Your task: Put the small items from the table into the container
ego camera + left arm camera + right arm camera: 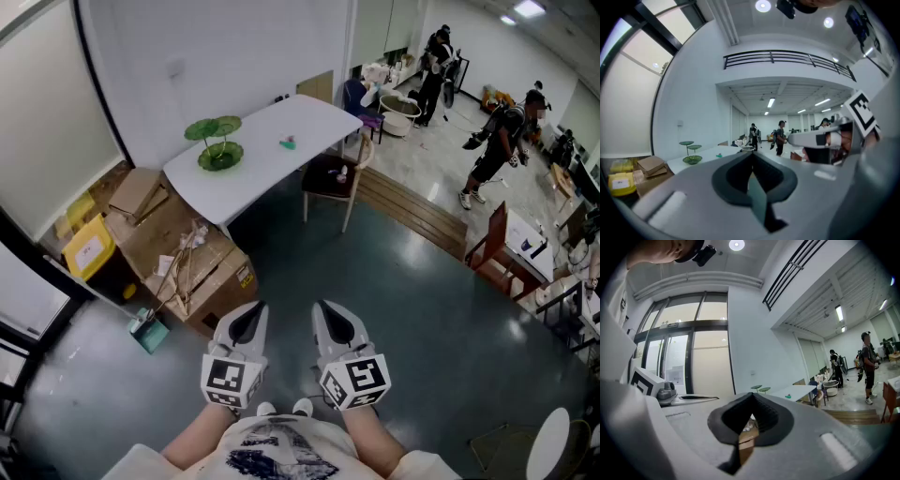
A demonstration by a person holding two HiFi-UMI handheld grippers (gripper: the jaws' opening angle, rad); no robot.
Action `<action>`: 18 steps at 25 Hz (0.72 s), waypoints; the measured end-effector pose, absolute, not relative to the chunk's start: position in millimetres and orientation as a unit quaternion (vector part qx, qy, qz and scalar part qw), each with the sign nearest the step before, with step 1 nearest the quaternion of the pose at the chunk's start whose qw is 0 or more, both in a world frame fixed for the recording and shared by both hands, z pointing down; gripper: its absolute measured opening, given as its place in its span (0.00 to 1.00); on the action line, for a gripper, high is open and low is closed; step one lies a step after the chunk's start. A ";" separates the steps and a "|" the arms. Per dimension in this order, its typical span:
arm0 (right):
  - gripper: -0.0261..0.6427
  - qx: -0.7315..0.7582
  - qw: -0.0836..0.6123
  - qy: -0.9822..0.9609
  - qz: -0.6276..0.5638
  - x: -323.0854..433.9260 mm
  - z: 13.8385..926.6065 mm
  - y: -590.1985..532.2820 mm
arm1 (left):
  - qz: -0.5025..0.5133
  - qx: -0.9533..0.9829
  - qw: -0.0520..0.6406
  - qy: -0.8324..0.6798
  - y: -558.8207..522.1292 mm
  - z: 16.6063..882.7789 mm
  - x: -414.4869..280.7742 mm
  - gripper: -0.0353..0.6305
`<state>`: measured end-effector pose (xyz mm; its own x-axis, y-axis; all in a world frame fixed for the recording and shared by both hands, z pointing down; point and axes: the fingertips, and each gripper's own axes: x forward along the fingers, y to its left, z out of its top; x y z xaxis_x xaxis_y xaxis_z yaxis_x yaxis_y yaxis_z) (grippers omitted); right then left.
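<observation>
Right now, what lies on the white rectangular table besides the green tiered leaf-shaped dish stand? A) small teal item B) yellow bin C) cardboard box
A: a small teal item lies on the white rectangular table, apart from the green tiered dish stand.

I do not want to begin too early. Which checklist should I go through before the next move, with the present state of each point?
1. Grippers empty: ok; left gripper and right gripper hold nothing.
2. Jaws open for picking: not ok; both are shut.
3. White table within reach: not ok; it stands well ahead, across the floor.
4. Item to pick found: ok; a small teal item lies on the table.
5. Container found: cannot tell; a green tiered dish at the table's left end may be it.
</observation>
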<state>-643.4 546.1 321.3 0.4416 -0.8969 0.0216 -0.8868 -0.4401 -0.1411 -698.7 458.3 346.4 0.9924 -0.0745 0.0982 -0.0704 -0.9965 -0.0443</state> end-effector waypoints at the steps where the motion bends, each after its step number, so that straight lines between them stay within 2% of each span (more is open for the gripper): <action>1: 0.03 -0.849 0.051 0.524 -0.046 -645.6 320.4 549.0 | -0.050 -0.998 0.021 0.037 459.8 344.2 -701.5 0.04; 18: 0.03 -0.865 0.055 0.495 -0.061 -620.7 336.7 581.9 | -0.062 -0.997 0.035 0.036 477.5 346.8 -679.8 0.04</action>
<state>-620.7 581.9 336.7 0.5017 -0.8635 0.0508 -0.8501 -0.5031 -0.1559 -679.8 477.5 346.8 0.9896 -0.0764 0.1215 -0.0677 -0.9950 -0.0741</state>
